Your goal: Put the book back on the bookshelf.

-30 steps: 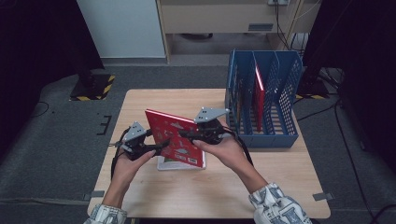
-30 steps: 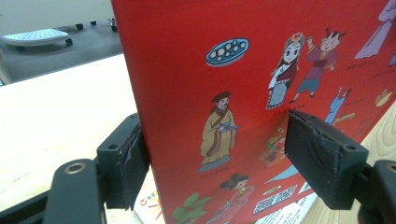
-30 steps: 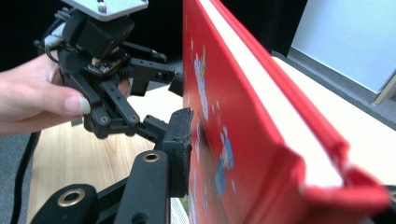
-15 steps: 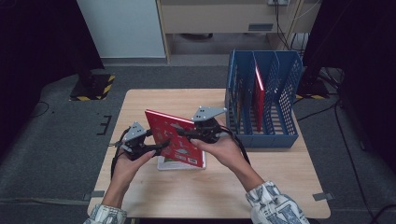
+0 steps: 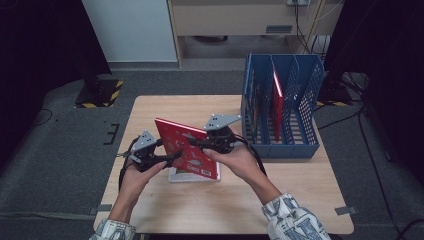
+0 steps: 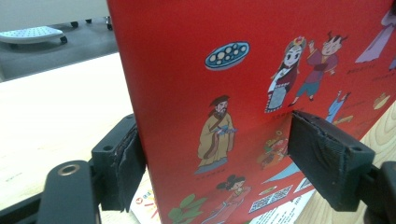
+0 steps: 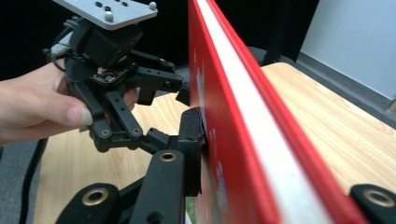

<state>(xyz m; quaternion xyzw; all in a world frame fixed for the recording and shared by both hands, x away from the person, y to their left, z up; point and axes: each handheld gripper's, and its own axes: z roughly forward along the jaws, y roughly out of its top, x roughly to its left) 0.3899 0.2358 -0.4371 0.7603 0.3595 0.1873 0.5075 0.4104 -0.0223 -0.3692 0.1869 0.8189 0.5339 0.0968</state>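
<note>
Red book (image 5: 182, 145) stands tilted above the table (image 5: 300, 200), over a second book (image 5: 195, 173). Right gripper (image 5: 202, 143) has just been closing and pinches its thin edge; left gripper (image 5: 167, 156) straddles it, one pad clear. Likely stiff, light, glossy: grip near the spine.

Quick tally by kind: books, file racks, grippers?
Books: 3 — red book held up, one flat on the table, a red one in the rack
File racks: 1
Grippers: 2 — left, right
Total: 6
</note>
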